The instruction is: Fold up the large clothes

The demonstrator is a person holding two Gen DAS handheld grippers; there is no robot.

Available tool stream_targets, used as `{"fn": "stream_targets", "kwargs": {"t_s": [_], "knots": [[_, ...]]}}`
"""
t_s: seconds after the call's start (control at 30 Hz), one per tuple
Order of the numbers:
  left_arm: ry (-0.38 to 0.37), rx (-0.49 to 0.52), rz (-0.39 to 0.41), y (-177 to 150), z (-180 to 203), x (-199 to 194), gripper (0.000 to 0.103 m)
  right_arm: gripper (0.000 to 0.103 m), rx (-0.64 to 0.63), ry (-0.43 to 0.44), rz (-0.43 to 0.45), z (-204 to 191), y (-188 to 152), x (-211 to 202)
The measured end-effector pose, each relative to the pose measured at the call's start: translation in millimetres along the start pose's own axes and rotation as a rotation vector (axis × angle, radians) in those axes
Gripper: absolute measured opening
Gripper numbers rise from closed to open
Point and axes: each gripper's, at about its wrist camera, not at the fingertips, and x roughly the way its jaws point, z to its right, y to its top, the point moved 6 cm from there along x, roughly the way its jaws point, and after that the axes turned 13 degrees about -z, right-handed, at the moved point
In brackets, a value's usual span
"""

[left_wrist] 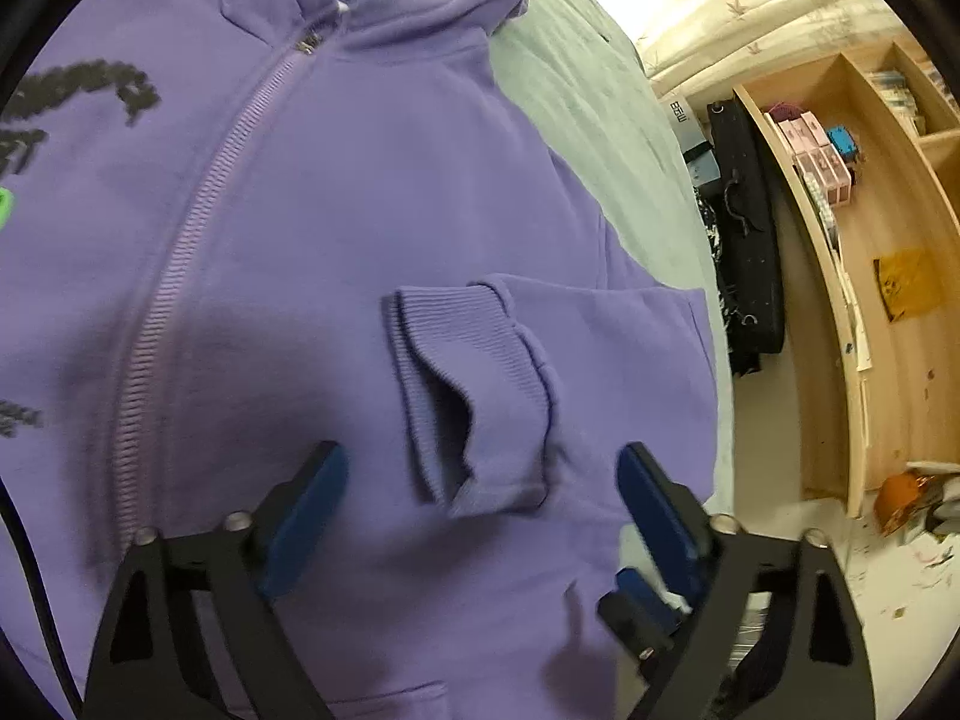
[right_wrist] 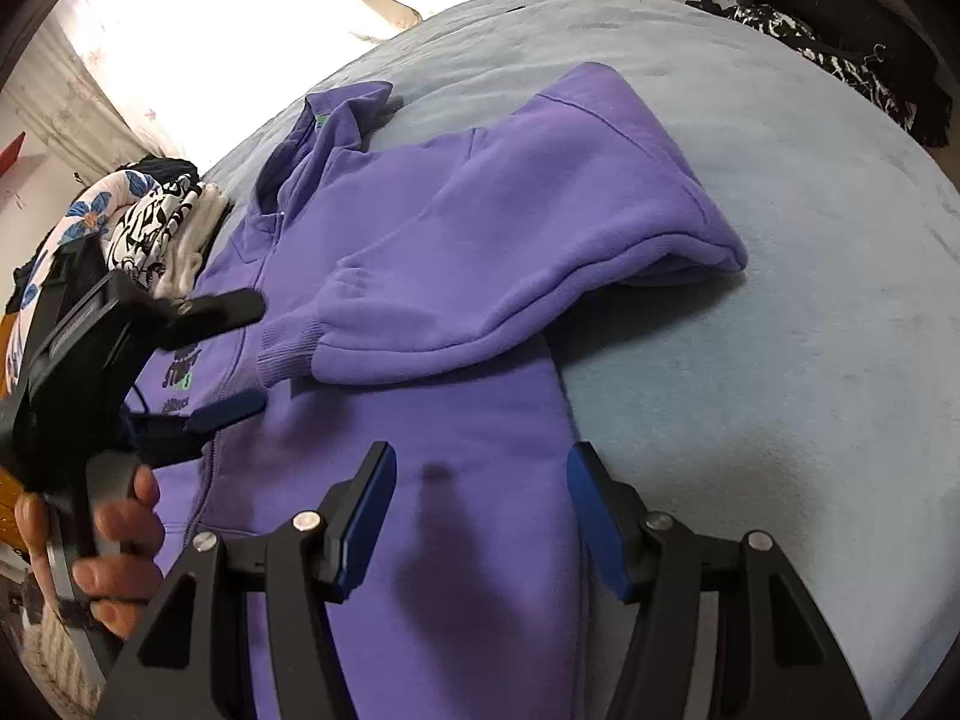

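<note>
A purple zip-up hoodie (left_wrist: 360, 210) lies face up on a grey-blue bed (left_wrist: 570, 90), its zipper (left_wrist: 198, 210) closed. One sleeve (right_wrist: 540, 240) is folded across the chest, its ribbed cuff (left_wrist: 468, 372) ending near the zipper. My left gripper (left_wrist: 480, 459) hangs open just above that cuff, one pad on each side of it and neither pressing it. In the right wrist view the same gripper (right_wrist: 252, 354) is held by a hand at the left. My right gripper (right_wrist: 480, 456) stands open over the hoodie's lower body (right_wrist: 480, 540), with only flat cloth below it.
A pile of folded patterned clothes (right_wrist: 150, 222) sits on the bed beside the hoodie's collar. Beyond the bed's edge stand a black bag (left_wrist: 744, 228) and a wooden shelf unit (left_wrist: 870, 240), with clutter on the floor (left_wrist: 900, 504). Bare blanket (right_wrist: 780, 300) lies to the hoodie's right.
</note>
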Motion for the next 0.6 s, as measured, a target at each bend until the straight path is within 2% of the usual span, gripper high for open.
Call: {"fn": "stream_targets", "kwargs": {"t_s": [0.03, 0.13, 0.17, 0.2, 0.23, 0.3, 0.37, 0.43, 0.5, 0.6], "knots": [[-0.013, 0.009, -0.008, 0.8, 3.3, 4.7, 0.074, 0.06, -0.003, -0.008, -0.003, 0.4, -0.9, 0.2], [-0.007, 0.027, -0.051, 3.0, 14.5, 19.5, 0.048, 0.06, -0.007, -0.026, -0.009, 0.4, -2.6, 1.1], [0.008, 0.035, -0.062, 3.6, 16.8, 25.2, 0.028, 0.061, -0.004, -0.034, -0.014, 1.0, -3.0, 1.8], [0.019, 0.044, -0.077, 4.1, 20.1, 29.3, 0.013, 0.061, 0.001, -0.041, -0.025, 1.8, -3.5, 3.0], [0.03, 0.051, -0.086, 3.7, 23.2, 32.3, 0.013, 0.063, 0.006, -0.043, -0.037, 3.2, -4.1, 4.0], [0.128, 0.108, -0.051, 5.6, 36.1, 28.5, 0.011, 0.064, 0.014, -0.044, -0.055, 5.3, -5.5, 5.9], [0.227, 0.197, 0.001, 9.0, 55.9, 17.8, 0.011, 0.064, 0.009, -0.028, -0.06, 6.6, -6.8, 5.8], [0.328, 0.301, 0.091, 14.1, 82.5, -5.3, 0.011, 0.064, 0.012, -0.007, -0.052, 9.2, -7.7, 2.3], [0.379, 0.386, 0.173, 21.3, 109.5, -30.4, 0.011, 0.064, 0.021, -0.034, -0.037, 13.8, -6.3, -2.0], [0.412, 0.47, 0.249, 30.9, 144.5, -64.8, 0.011, 0.064, 0.038, -0.124, 0.02, 23.2, 4.1, -10.7]]}}
